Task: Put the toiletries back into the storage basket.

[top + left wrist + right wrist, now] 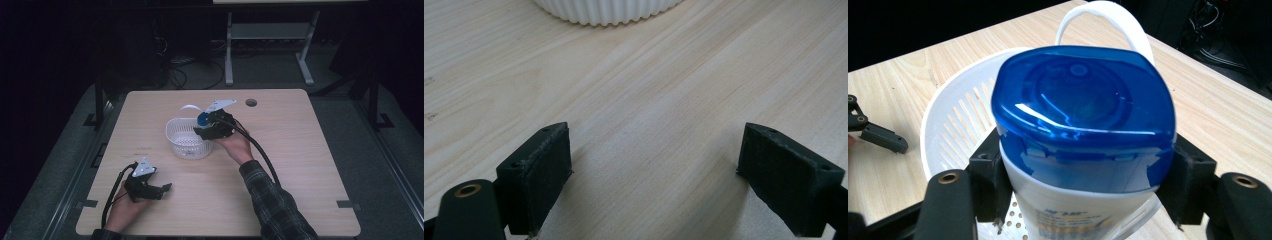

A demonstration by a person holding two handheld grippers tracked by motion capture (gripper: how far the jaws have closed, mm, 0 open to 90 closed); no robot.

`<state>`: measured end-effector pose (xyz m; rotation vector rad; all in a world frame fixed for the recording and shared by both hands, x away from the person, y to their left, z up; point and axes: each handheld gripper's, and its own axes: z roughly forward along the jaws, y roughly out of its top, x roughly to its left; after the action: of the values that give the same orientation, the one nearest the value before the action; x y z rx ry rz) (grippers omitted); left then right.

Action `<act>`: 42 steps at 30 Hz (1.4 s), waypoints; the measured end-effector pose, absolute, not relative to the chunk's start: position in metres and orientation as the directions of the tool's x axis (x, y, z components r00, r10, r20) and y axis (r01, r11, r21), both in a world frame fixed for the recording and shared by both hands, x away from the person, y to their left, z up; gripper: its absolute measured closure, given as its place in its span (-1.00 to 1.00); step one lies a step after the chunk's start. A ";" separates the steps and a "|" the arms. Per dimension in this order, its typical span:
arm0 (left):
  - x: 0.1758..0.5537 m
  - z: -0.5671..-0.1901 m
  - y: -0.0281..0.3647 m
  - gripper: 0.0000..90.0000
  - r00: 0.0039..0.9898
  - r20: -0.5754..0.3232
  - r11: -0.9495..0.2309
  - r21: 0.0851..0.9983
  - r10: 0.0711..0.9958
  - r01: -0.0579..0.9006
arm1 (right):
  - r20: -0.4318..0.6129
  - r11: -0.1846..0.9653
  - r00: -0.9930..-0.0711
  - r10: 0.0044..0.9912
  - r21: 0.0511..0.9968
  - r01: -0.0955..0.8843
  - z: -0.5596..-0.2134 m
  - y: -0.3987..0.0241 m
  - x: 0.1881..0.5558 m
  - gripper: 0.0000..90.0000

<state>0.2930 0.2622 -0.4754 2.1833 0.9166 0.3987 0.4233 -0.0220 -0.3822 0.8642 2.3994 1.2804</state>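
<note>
**A:** High view first: where does everything sit on the bench (pixel 300 165)?

**B:** A white basket (pixel 188 138) stands a little left of the middle, well in from every edge. Its thin handle (pixel 189 107) arcs over on the far side. The right claw (pixel 210 122) is at the basket's right rim, over its far right part, and a small round hole (pixel 251 102) in the bench top lies near the far edge, just beyond it.

**A:** What has that claw got?

**B:** A white bottle (pixel 1068 210) with a blue cap (pixel 1083 115). In the right gripper view the two jaws press its sides just below the cap, so the claw is closed on it. The bottle is above the basket's slotted inside, cap toward the camera.

**A:** And the left claw (pixel 159 190)?

**B:** Near the front left corner, low over the wood, well apart from the basket. In the left gripper view its jaws stand wide apart with bare bench between them, holding nothing; the basket's ribbed wall (pixel 606 11) shows at the top edge.

**A:** Open room?

**B:** The whole right half and the front middle of the bench are bare.
</note>
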 end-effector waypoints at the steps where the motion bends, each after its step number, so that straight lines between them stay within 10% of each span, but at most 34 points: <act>1: 0.293 -0.475 0.262 -0.71 0.699 0.005 -0.485 0.724 0.715 0.491 | 0.024 0.430 -0.781 0.625 0.823 0.370 -0.383 -0.022 0.424 -0.26; 42: 0.292 -0.475 0.263 -0.71 0.697 0.008 -0.486 0.722 0.717 0.492 | 0.099 0.360 -0.765 0.637 0.839 0.408 -0.370 -0.063 0.405 -0.83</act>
<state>0.2919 0.2625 -0.4751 2.1853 0.9186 0.4028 0.4050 -0.0628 -0.3701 0.9345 2.3790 1.3606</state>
